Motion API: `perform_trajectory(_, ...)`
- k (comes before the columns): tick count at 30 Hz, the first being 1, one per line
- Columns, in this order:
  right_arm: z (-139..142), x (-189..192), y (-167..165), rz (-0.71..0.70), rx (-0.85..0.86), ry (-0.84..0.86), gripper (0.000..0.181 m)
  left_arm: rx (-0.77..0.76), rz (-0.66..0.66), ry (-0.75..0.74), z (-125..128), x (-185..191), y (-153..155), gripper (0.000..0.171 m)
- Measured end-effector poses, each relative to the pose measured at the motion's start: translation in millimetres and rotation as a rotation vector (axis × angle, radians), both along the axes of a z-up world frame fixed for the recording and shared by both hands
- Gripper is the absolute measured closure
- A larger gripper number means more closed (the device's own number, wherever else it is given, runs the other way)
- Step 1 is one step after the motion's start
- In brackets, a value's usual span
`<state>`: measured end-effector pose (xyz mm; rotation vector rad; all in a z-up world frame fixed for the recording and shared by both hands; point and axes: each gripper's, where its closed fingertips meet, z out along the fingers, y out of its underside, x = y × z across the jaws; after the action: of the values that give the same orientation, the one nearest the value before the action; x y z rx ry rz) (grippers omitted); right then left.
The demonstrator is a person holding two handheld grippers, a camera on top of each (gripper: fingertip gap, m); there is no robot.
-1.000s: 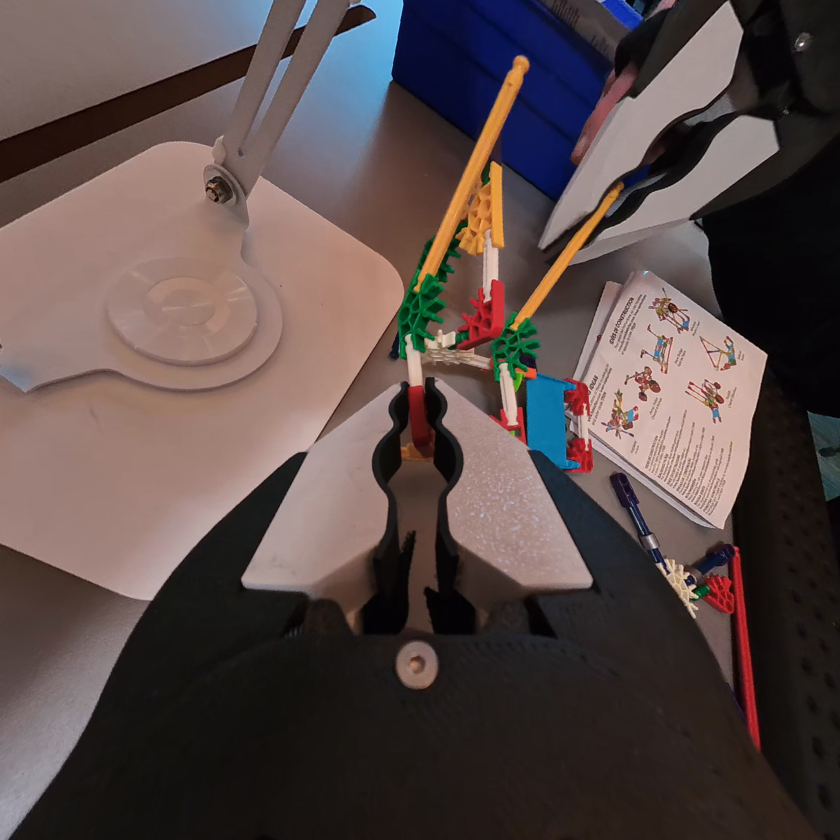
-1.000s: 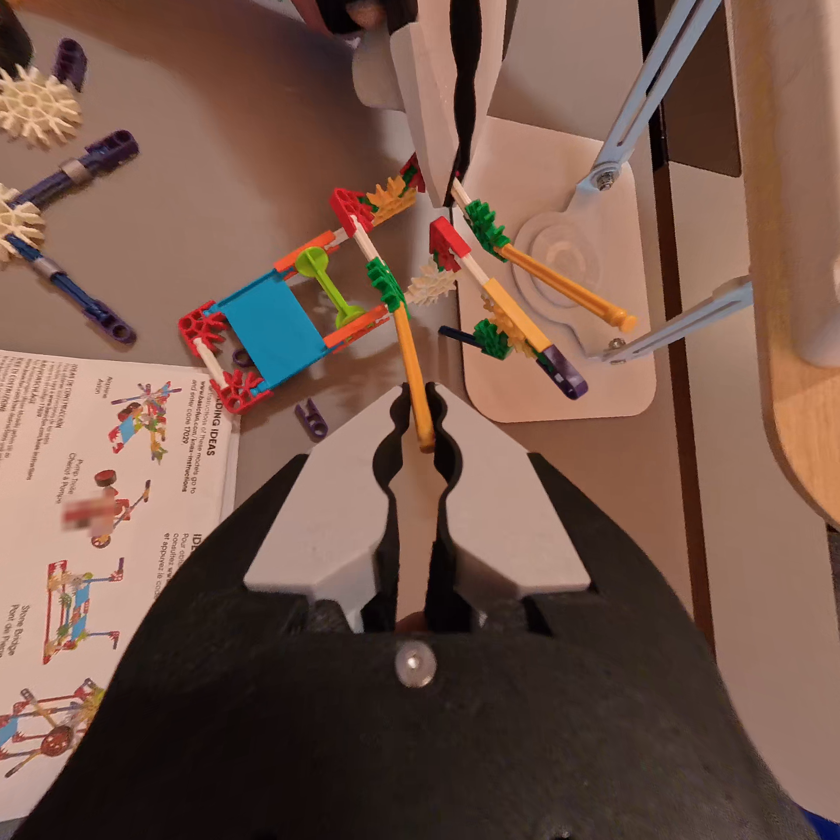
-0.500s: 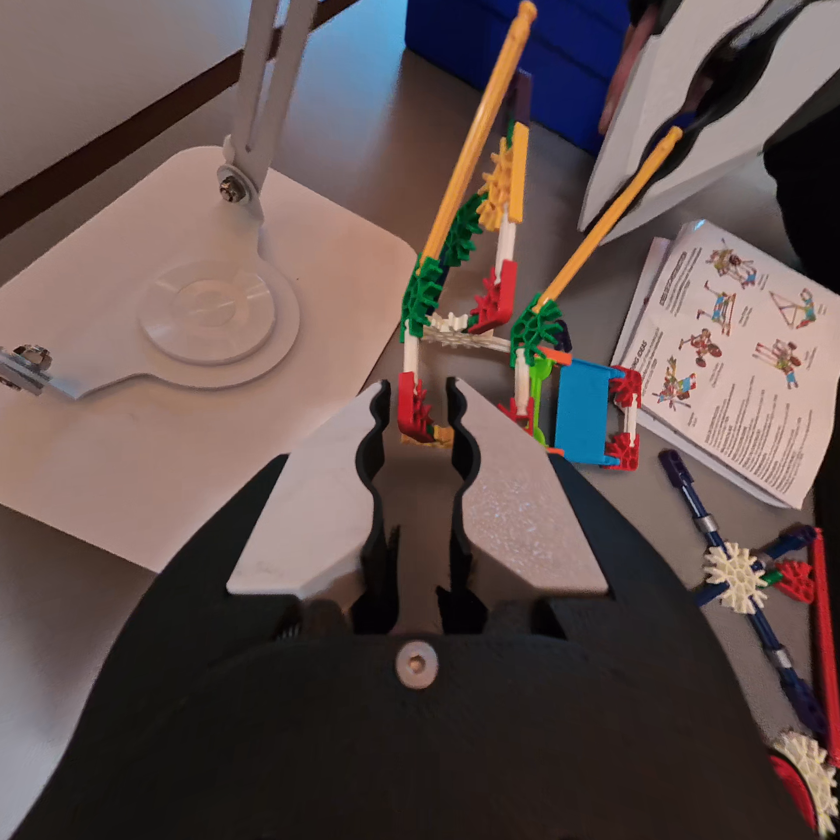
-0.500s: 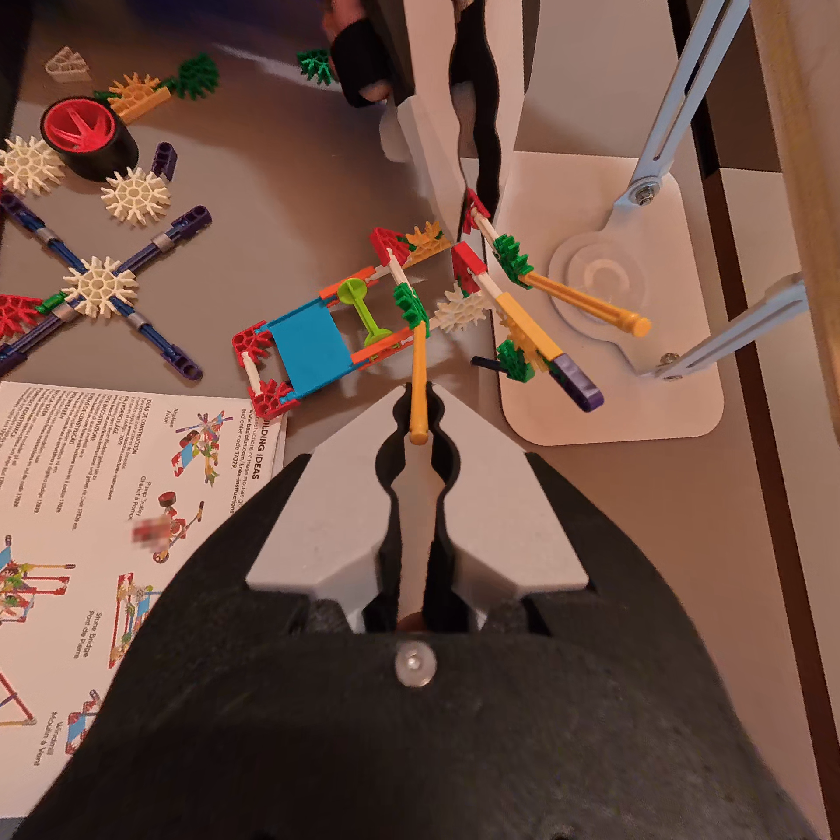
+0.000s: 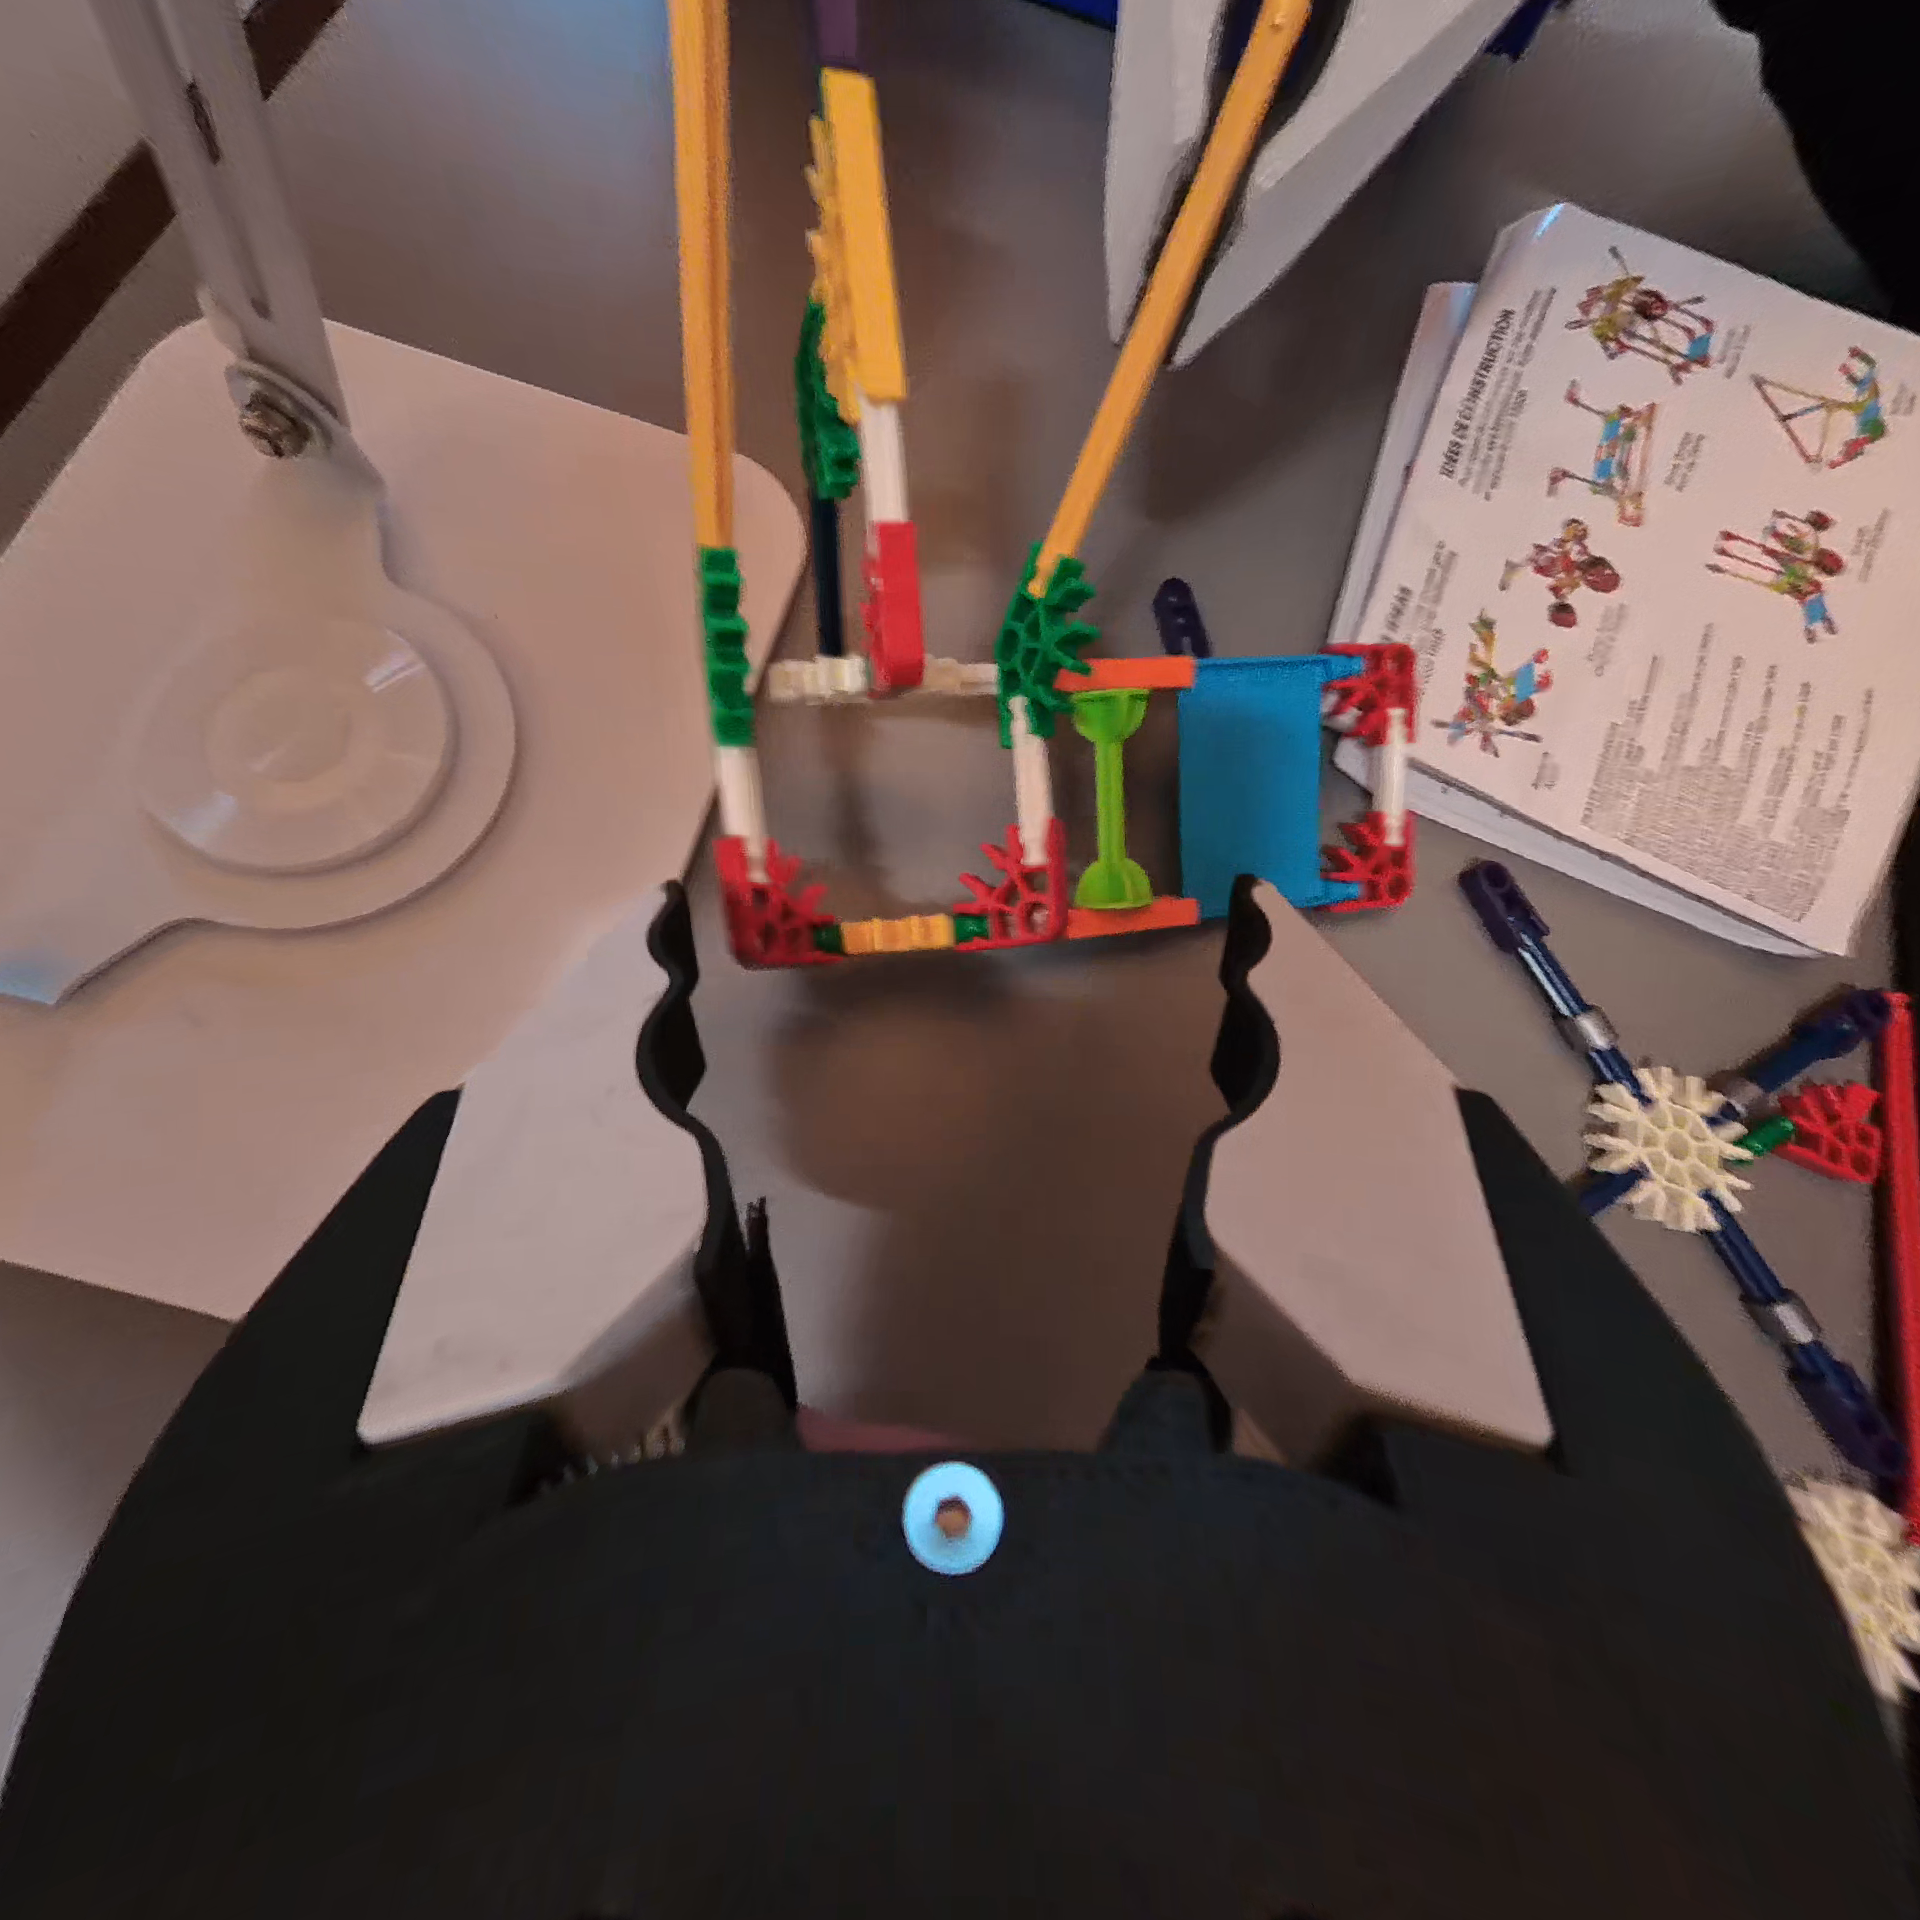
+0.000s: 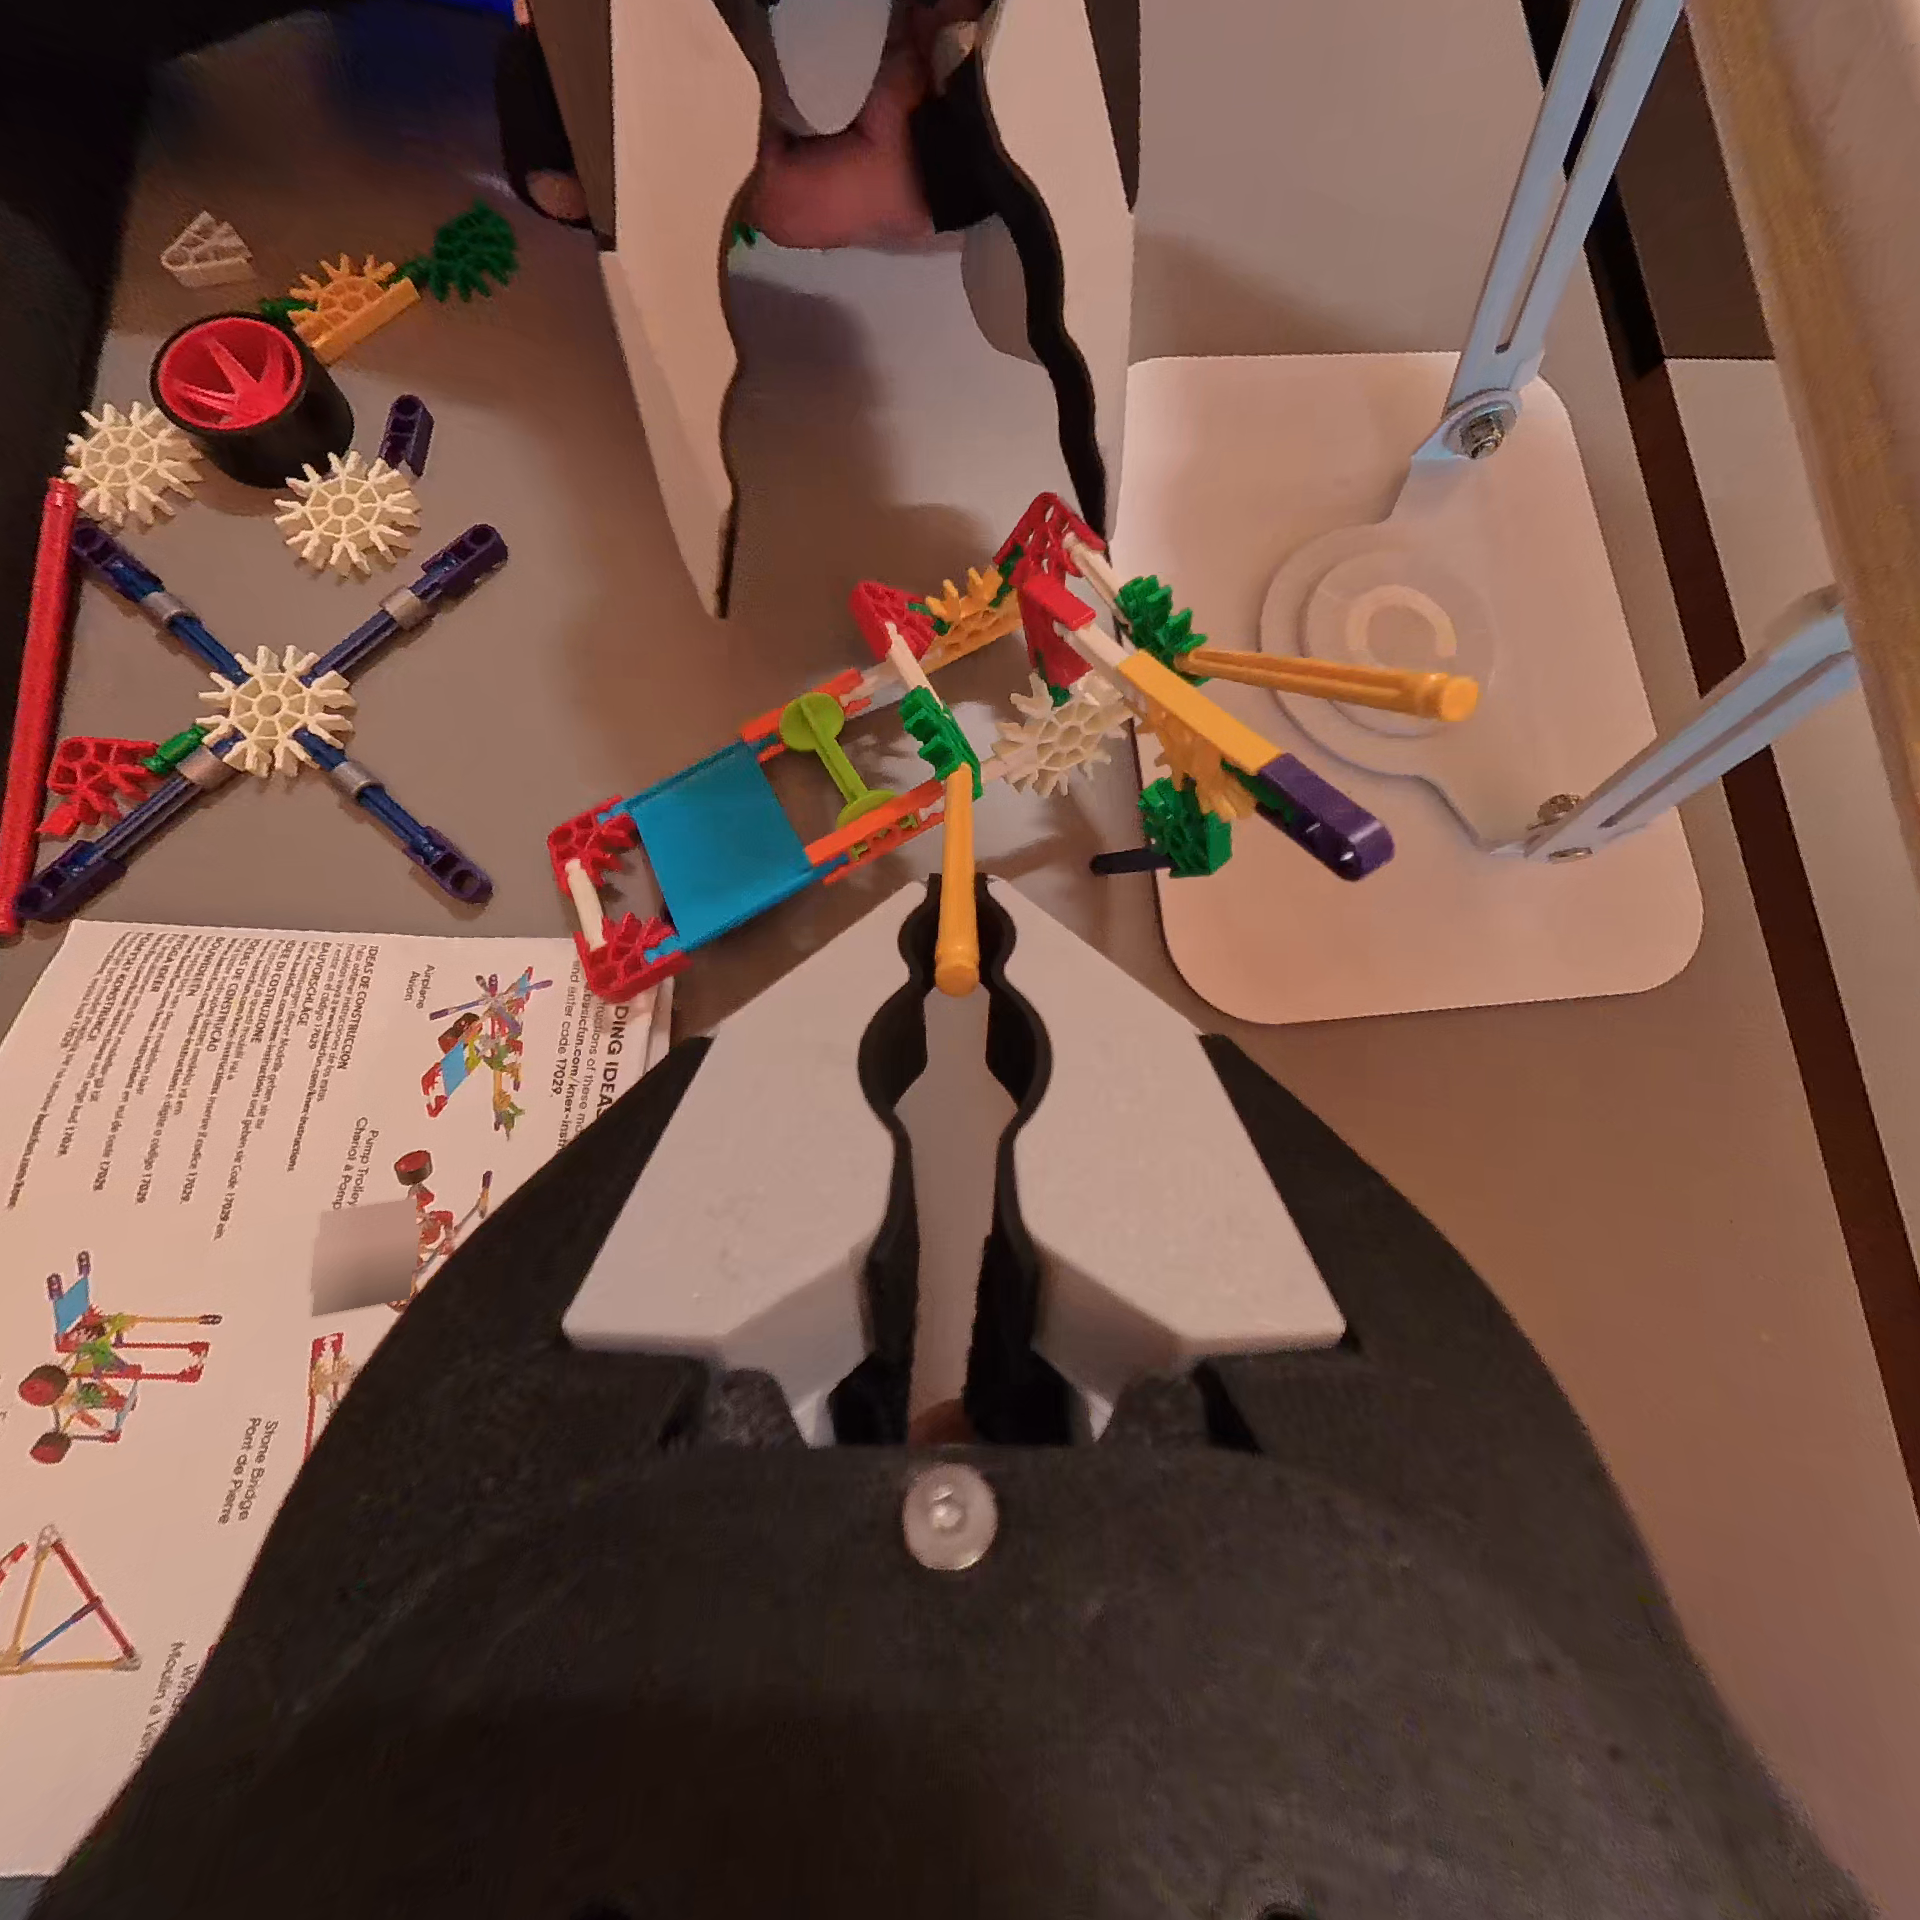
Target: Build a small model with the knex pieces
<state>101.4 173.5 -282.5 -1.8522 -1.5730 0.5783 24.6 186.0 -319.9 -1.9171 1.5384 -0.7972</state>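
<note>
A toy model of coloured rods and connectors with a blue panel [image 5: 1252, 769] stands on the grey table, just ahead of my left gripper [image 5: 958, 904]. The left gripper is wide open and empty, its tips on either side of the model's near red corners, not touching them. My right gripper [image 6: 958, 904] is shut on the end of a yellow rod [image 6: 956, 883] that rises from a green connector on the model. In the left wrist view that rod [image 5: 1153, 301] runs up into the right gripper [image 5: 1247, 156]. The left gripper [image 6: 904, 551] shows open in the right wrist view.
A white stand base [image 5: 260, 727] with slotted arms lies beside the model. An instruction leaflet [image 5: 1662, 571] lies on the other side. A cross of blue rods with a white connector [image 6: 275, 707], a red wheel in a black tyre [image 6: 244, 390] and loose parts lie beyond. Some 10 centimeters of space lies between my two pairs of fingers.
My left gripper let go of the model's red corner piece, opened wide and drew back a little. My right gripper kept its hold on the yellow rod.
</note>
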Motion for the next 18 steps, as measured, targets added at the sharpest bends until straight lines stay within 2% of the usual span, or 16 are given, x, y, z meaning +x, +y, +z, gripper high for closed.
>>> perform_trajectory(5,1,-2,1,-0.014,-0.020,0.015,0.179,0.127,0.033,0.087,-12,-2,14,0.081)
perform_trajectory(10,1,-3,5,-0.037,-0.034,0.033,0.179,0.165,0.034,0.094,-13,5,16,0.103)
perform_trajectory(18,4,-7,6,-0.056,-0.055,0.065,0.179,0.170,0.034,0.100,-14,2,17,0.104)
